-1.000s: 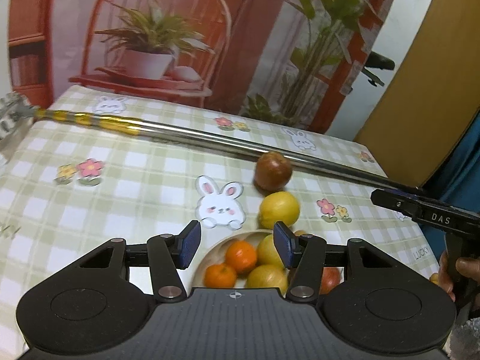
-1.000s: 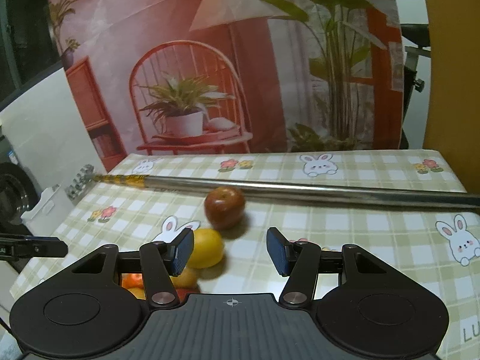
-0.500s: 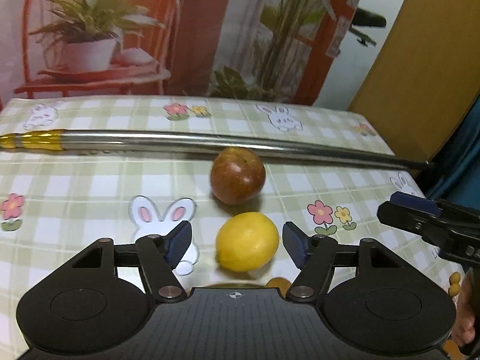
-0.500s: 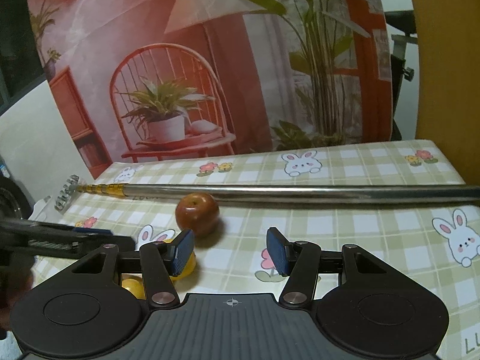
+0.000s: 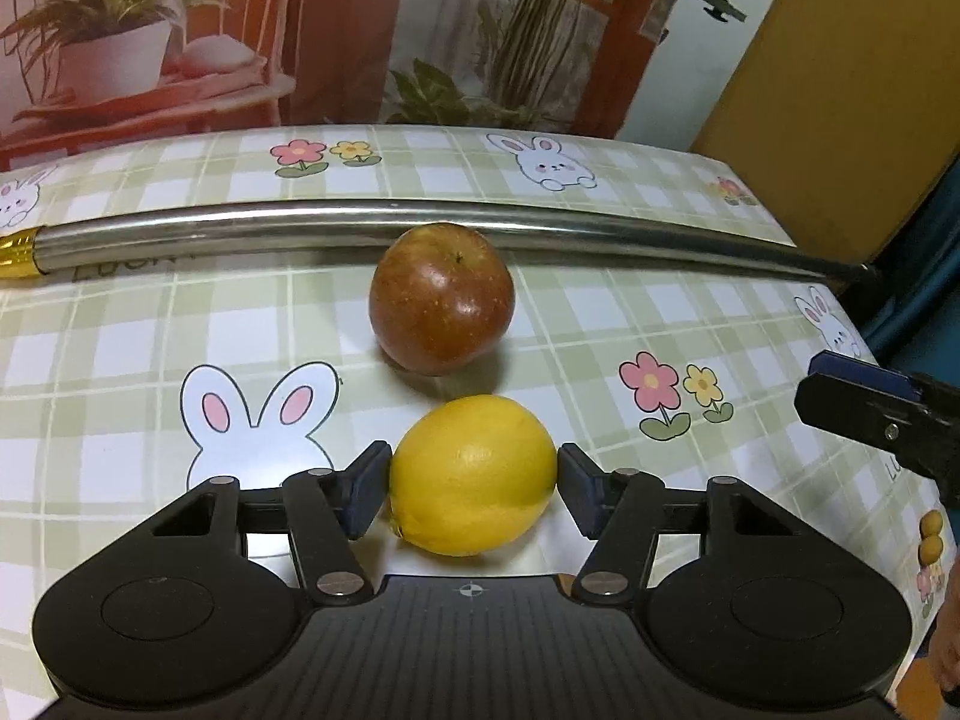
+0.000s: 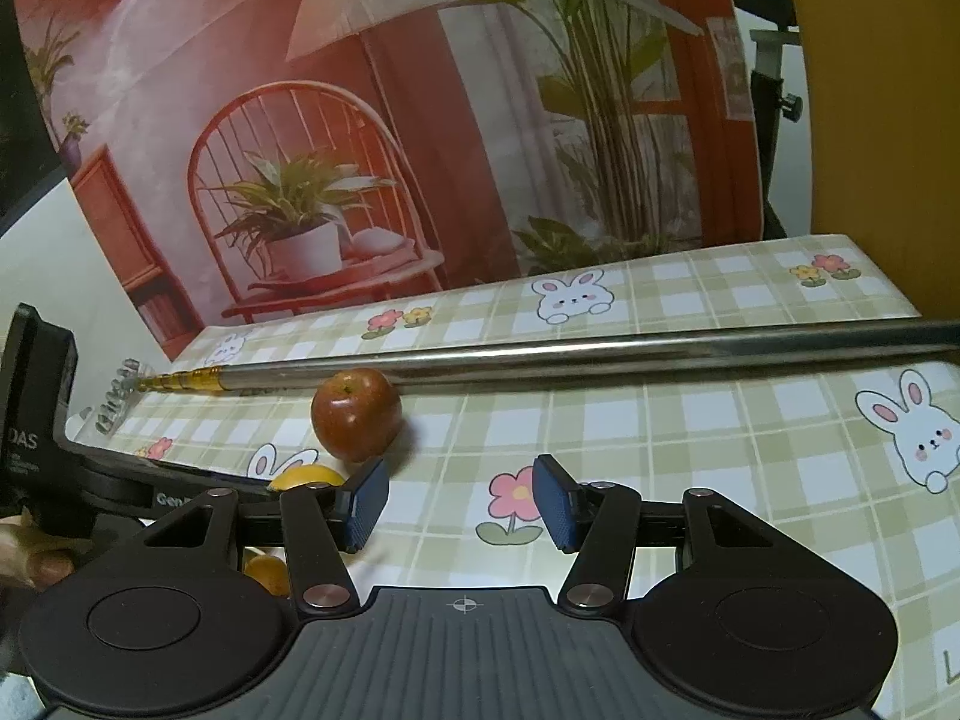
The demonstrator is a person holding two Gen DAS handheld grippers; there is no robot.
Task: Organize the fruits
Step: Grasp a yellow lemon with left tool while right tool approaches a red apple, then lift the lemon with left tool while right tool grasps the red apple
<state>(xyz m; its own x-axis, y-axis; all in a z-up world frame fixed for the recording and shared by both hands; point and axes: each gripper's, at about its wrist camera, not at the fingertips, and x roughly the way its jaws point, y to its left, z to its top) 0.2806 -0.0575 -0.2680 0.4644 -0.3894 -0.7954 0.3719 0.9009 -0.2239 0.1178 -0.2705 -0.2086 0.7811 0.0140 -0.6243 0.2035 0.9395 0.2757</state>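
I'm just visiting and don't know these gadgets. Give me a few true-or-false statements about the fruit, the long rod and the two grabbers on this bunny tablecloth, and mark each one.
1. The round yellow lemon sits between the blue pads of the left gripper. True; its jaws have just been closing and the pads meet the lemon's sides.
2. The right gripper holds the dark red apple. False: its jaws stand open with only the checked tablecloth between them.
3. The apple lies beyond the lemon, next to the long silver metal rod. True.
4. The rod stands upright. False: it lies flat across the table.
5. The apple is green. False: it is dark red.
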